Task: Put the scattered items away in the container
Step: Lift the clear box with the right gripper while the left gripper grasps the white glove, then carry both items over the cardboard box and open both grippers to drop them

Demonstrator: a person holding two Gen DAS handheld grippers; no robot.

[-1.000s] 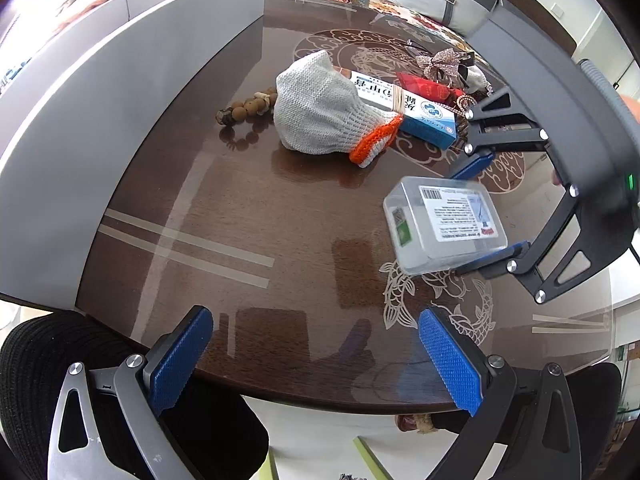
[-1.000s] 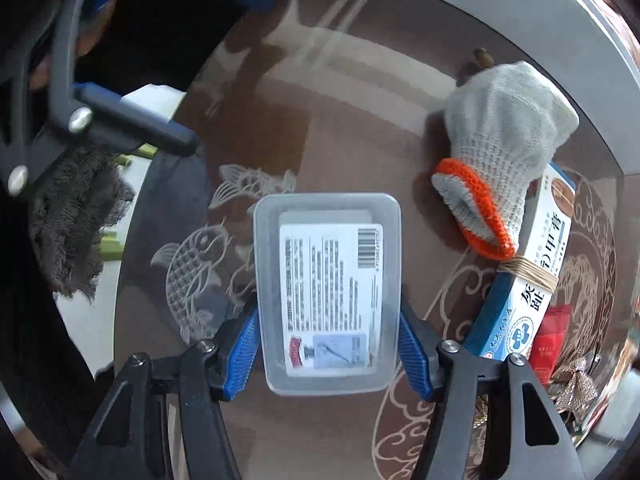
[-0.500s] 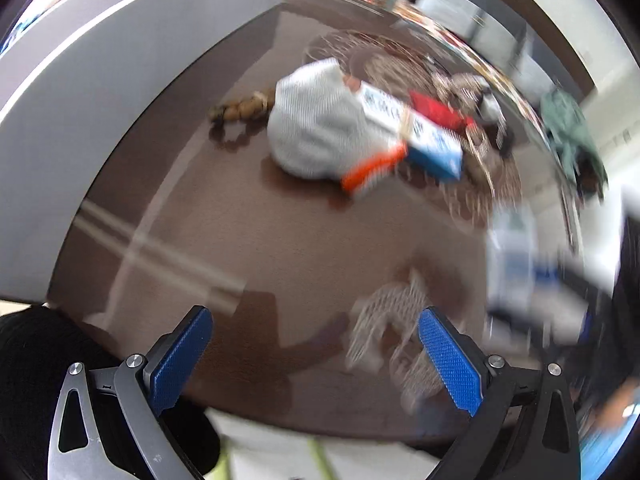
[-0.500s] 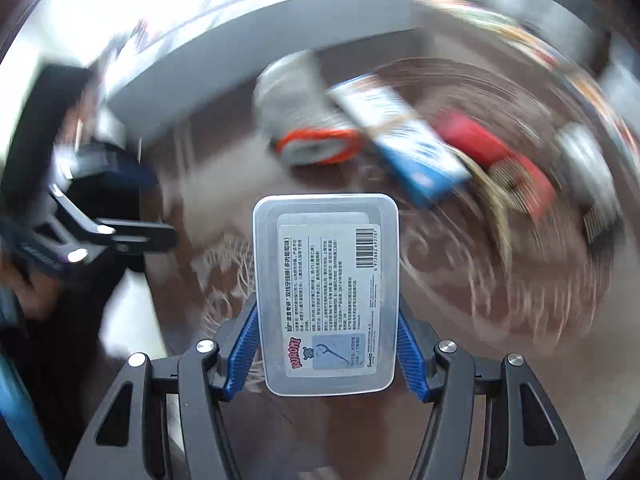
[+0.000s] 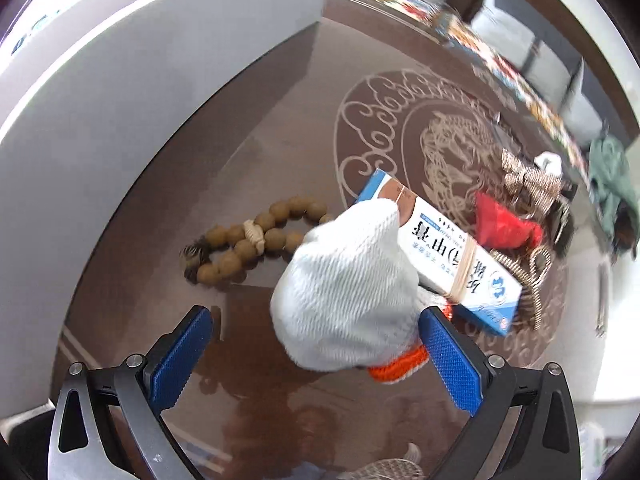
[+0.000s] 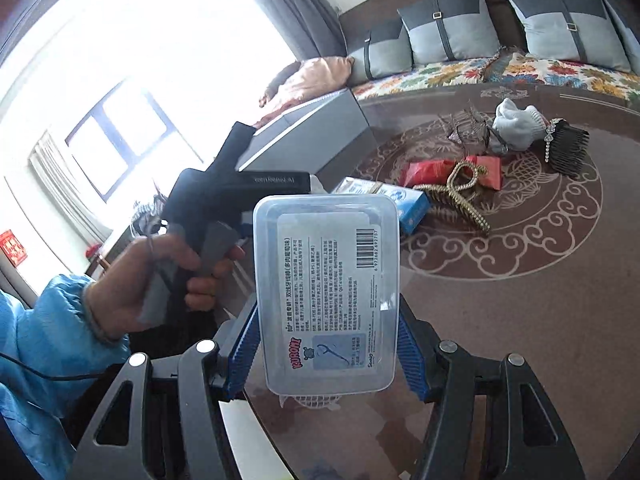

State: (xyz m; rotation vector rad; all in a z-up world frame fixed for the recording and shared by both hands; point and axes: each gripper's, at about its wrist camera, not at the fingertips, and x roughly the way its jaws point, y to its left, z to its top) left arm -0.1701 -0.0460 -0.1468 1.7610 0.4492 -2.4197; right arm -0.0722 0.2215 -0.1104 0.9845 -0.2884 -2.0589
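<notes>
Left wrist view: the left gripper point(image 5: 316, 356) hangs with fingers wide apart around the white glove point(image 5: 344, 292), probably lining up a grab; beads point(image 5: 248, 240) lie beside the grey container point(image 5: 120, 92)

Right wrist view: the right gripper point(image 6: 326, 344) is clamped on a plastic box point(image 6: 326, 292), lifted clear of the table point(image 6: 520, 312). Only here shows the person's hand point(image 6: 160, 276), and a comb point(image 6: 568, 146)

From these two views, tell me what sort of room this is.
Most likely a home living room. A sofa with grey cushions runs along the far side, a window with a curtain lights the room, and household odds and ends lie on a patterned brown table.
</notes>
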